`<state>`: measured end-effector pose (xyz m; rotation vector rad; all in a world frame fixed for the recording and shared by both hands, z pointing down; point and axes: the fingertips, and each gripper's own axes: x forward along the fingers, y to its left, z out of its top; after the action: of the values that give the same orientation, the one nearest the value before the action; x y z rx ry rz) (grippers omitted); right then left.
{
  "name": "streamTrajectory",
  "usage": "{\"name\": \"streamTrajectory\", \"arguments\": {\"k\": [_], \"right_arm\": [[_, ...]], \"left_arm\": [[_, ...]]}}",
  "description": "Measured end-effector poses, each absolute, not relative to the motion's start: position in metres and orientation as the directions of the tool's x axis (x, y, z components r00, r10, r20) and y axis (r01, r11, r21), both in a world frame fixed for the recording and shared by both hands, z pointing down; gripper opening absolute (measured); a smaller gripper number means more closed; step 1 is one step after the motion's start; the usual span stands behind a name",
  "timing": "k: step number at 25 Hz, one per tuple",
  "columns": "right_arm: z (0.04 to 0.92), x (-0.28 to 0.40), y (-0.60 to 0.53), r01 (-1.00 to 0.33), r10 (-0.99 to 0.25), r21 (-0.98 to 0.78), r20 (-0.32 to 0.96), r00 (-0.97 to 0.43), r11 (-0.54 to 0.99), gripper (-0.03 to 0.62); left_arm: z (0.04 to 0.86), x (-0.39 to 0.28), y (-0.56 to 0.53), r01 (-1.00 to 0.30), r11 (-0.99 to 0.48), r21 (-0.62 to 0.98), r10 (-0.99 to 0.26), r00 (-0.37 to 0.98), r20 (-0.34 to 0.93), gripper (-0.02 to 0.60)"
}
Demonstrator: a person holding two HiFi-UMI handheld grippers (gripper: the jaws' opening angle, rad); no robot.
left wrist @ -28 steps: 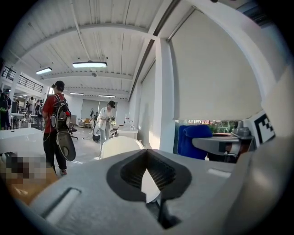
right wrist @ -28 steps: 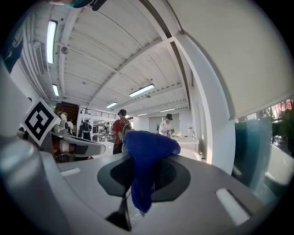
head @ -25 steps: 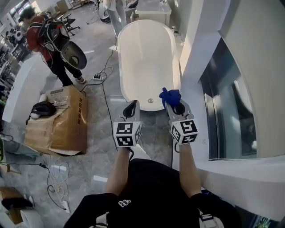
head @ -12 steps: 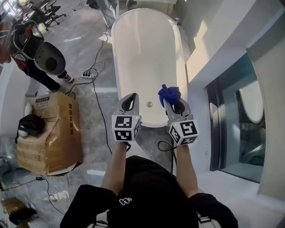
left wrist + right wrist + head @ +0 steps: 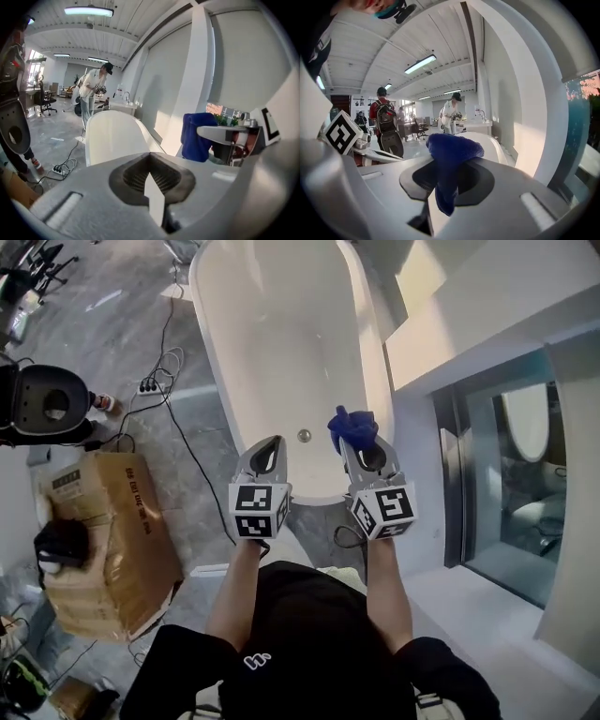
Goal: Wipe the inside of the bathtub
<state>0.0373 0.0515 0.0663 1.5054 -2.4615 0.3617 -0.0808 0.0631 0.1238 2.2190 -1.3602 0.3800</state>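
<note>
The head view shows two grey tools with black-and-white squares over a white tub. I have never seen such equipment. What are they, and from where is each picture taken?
There is no robot: a person holds two tools, each ending in a two-jaw claw. The head view comes from a camera on the person's head, looking down; the other two come from cameras riding on the tools. The left claw is shut and empty. The right claw is shut on a fuzzy blue cloth. Both hover at the near end of the white oval bathtub. A brown cardboard box stands on the grey floor at left.
</note>
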Motion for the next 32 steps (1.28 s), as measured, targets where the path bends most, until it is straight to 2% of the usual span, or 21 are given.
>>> {"name": "streamTrajectory", "arguments": {"k": [9,16,22,28,32], "right_arm": [[0.091,0.034,0.006,-0.902,-0.816,-0.106,0.392,-0.425,0.418,0.077],[0.134,0.022,-0.02,-0.839,-0.729,-0.172,0.427,-0.535,0.515,0.077],[0.189,0.048,-0.039,-0.774,-0.633,-0.182,0.478,-0.609,0.607,0.077],[0.245,0.061,-0.047,-0.744,-0.559,-0.214,0.538,-0.631,0.633,0.076],[0.294,0.043,-0.041,-0.699,-0.479,-0.251,0.573,-0.665,0.67,0.075]], "left_arm": [[0.133,-0.082,0.01,-0.883,-0.385,0.268,-0.724,0.469,0.505,0.003],[0.162,-0.099,-0.005,-0.928,-0.27,0.255,-0.739,0.37,0.563,0.003],[0.218,-0.078,-0.01,-0.95,-0.149,0.275,-0.727,0.294,0.62,0.003],[0.28,-0.057,-0.013,-0.942,-0.105,0.319,-0.672,0.304,0.676,0.003],[0.326,-0.047,-0.013,-0.93,-0.109,0.352,-0.627,0.339,0.701,0.003]]}}
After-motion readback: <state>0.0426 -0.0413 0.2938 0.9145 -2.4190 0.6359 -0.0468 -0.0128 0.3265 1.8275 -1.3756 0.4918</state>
